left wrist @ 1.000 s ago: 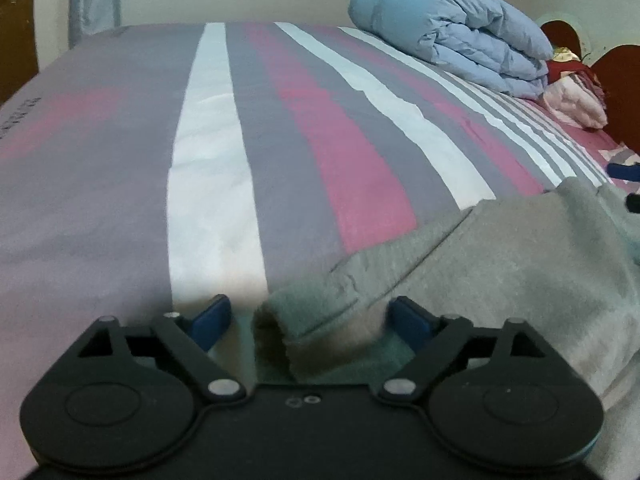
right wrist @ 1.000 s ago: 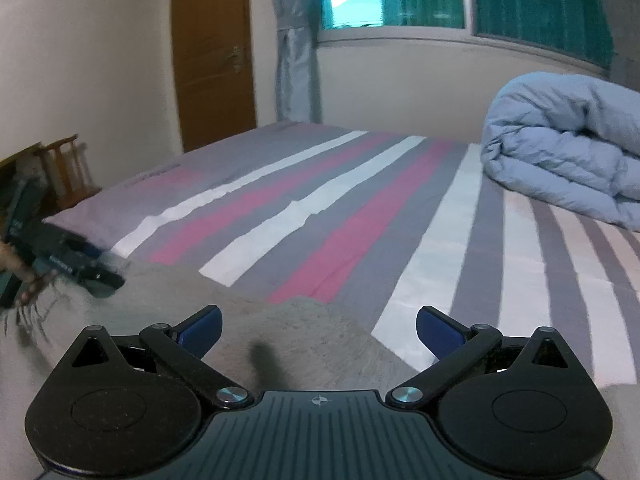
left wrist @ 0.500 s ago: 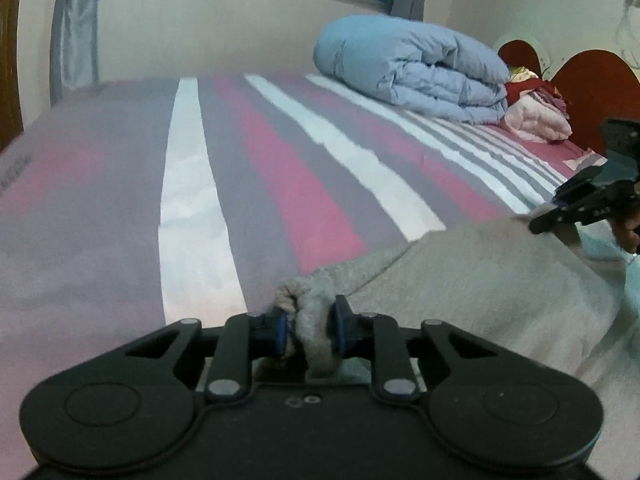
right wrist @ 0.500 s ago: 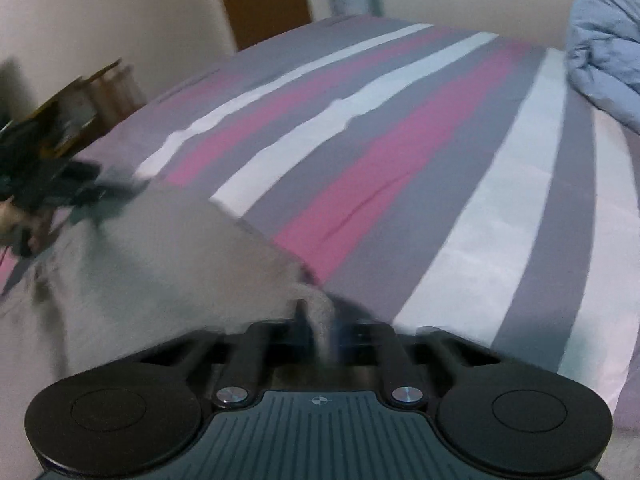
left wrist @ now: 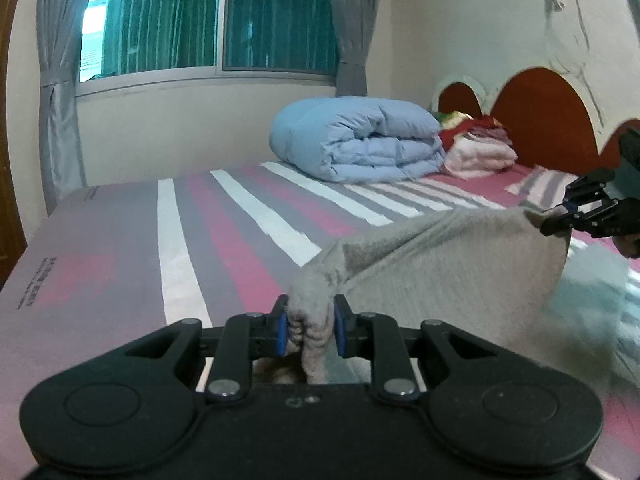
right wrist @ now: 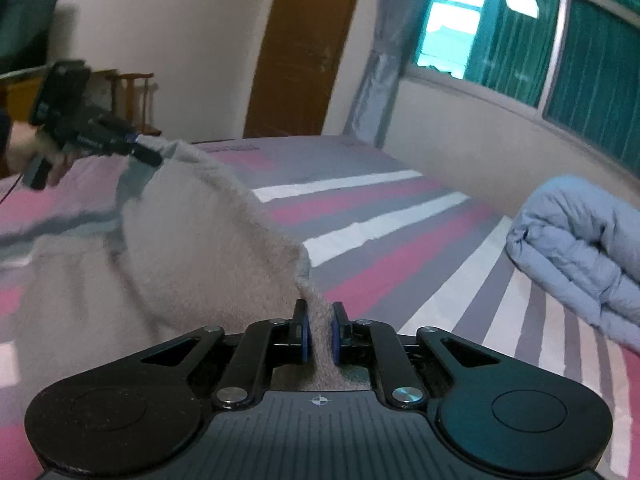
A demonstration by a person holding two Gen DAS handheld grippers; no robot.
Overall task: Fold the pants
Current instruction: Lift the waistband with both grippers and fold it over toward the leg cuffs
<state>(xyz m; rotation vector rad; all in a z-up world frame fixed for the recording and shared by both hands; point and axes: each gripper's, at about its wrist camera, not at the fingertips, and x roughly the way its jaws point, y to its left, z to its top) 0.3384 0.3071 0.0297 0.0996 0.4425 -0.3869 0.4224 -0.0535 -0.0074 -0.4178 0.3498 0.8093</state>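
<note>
left gripper (left wrist: 308, 330): we see it tilted slightly down, fingers clenched on a bunched edge of the grey pants (left wrist: 448, 264) | pants: lifted and stretched above the striped bed (left wrist: 224, 240) | right gripper (right wrist: 318, 334): tilted down, fingers pinching the opposite edge

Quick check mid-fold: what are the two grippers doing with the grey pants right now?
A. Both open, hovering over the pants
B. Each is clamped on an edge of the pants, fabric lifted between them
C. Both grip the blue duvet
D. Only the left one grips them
B: the left gripper and the right gripper each pinch grey pants fabric between closed jaws, with the cloth raised off the striped bed.
</note>
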